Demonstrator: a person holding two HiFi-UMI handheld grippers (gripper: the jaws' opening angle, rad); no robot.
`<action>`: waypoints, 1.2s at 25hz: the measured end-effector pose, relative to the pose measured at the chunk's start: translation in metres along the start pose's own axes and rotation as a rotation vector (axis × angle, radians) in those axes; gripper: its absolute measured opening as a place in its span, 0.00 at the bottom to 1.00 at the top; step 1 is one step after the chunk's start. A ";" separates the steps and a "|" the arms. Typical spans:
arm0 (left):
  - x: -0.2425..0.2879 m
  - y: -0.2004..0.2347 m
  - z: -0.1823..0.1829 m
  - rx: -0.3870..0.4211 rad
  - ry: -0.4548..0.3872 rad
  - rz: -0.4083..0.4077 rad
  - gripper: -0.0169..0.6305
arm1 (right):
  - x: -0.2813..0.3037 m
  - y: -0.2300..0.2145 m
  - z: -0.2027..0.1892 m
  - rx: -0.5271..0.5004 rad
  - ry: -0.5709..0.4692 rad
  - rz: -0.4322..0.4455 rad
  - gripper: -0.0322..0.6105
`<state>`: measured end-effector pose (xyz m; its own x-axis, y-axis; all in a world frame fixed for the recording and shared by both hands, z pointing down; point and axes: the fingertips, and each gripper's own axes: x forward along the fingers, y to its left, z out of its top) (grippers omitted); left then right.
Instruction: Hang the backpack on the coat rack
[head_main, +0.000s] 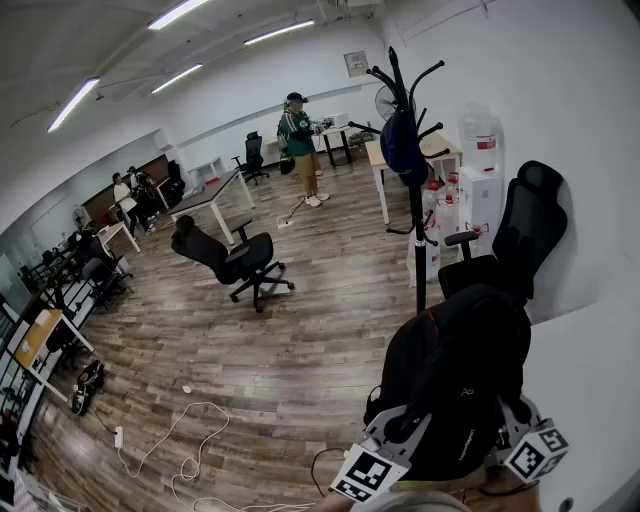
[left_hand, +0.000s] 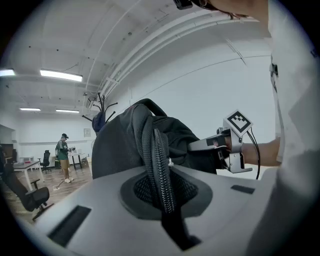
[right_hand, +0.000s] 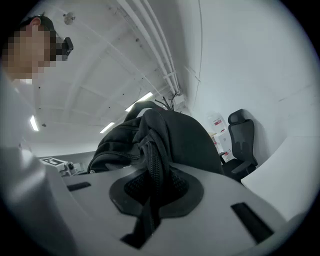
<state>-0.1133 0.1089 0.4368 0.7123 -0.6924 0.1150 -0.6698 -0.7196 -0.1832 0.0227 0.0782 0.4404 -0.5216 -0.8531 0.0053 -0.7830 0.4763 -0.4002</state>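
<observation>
Wood floor (head_main: 260, 350) runs across a big white room with desks, rolling chairs and a few people far off. By the right wall stands the coat rack (head_main: 417, 200), a tall black pole with curved hooks on top. A dark blue thing (head_main: 401, 142) already hangs on one hook, and a black chair (head_main: 512, 240) sits just beside the pole. The backpack (head_main: 460, 380) is black and is held up in the air in front of the person, well apart from the rack. The left gripper (left_hand: 161, 196) is pinched tight on a strap (left_hand: 154, 145) of the backpack. The right gripper (right_hand: 150, 196) is pinched tight on another strap (right_hand: 150, 155), so both hold the bag from two sides. The step now looks like carrying the bag over to the rack. To do it well, the person should likely walk right up to the pole and stay clear of the chair. Then the bag should go up higher than a free hook, not the one with the blue thing. A strap should be spread open between the two grippers and dropped over the hook. Both grippers should stay tight until the hook takes the weight, or the bag may fall.
</observation>
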 end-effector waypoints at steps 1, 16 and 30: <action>-0.001 0.000 0.002 0.001 -0.001 0.005 0.06 | 0.000 0.001 0.001 0.000 0.002 0.004 0.10; 0.010 -0.016 0.014 0.008 0.012 0.064 0.06 | -0.013 -0.012 0.013 0.014 0.001 0.063 0.10; 0.033 -0.024 0.017 -0.014 -0.004 0.096 0.06 | -0.014 -0.035 0.026 -0.016 0.009 0.094 0.10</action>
<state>-0.0701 0.1044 0.4279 0.6454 -0.7582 0.0934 -0.7380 -0.6504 -0.1798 0.0665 0.0677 0.4303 -0.5963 -0.8024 -0.0234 -0.7355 0.5578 -0.3847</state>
